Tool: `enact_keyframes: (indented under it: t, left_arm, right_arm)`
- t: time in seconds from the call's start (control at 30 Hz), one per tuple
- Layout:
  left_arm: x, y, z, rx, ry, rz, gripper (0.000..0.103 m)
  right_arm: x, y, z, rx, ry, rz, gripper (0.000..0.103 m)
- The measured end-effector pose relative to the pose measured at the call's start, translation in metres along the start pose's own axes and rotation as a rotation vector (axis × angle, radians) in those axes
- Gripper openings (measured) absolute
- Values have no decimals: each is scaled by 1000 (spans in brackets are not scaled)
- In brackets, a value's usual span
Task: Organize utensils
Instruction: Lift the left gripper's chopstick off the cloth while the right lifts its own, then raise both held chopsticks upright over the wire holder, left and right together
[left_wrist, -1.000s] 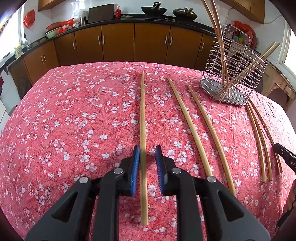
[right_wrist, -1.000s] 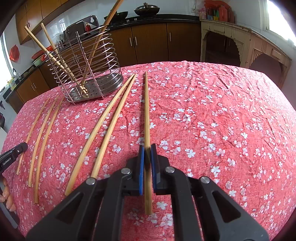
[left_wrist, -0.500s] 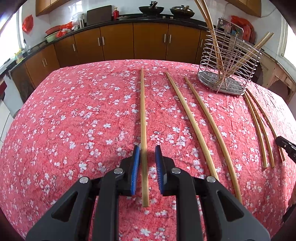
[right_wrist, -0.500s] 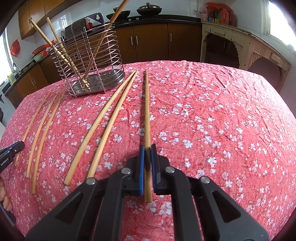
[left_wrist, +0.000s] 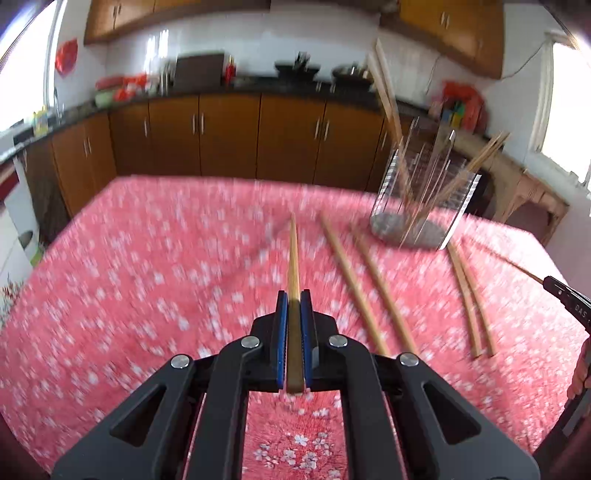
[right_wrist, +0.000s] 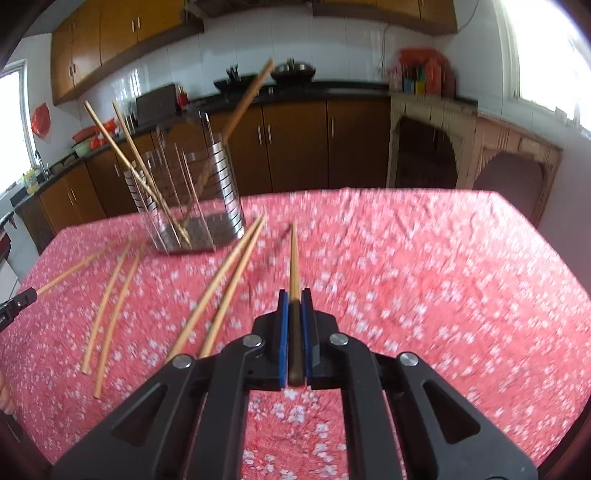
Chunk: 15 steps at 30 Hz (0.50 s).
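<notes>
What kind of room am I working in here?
A home kitchen, most likely: wooden cabinets under a dark counter, pans on the stove, and a wire rack holding chopsticks on the floral tablecloth.

A table draped in red white-flowered cloth (right_wrist: 424, 266) carries a wire utensil rack (right_wrist: 188, 192) and several loose bamboo chopsticks (right_wrist: 221, 291) beside it.

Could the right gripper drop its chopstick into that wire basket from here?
Probably yes. The right gripper is shut on its chopstick, and the wire basket stands ahead to its left, open-topped, with nothing between.
</notes>
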<state>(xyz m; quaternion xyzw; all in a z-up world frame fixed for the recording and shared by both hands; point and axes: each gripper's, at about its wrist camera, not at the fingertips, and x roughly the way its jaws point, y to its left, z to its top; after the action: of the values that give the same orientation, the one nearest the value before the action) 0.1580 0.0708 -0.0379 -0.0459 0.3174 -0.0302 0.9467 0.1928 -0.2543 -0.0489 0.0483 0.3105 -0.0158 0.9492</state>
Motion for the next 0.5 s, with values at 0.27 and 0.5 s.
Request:
enact_keyframes:
  t: [0.27,0.5]
  left_arm:
    - [-40,4,36,-35,-150,-21,7]
    - [-50,4,56,-48,-188,-11,7]
  right_arm:
    - [-45,0,46,5,-180,45,8]
    - [-59,-1,76,41,-240,96,8]
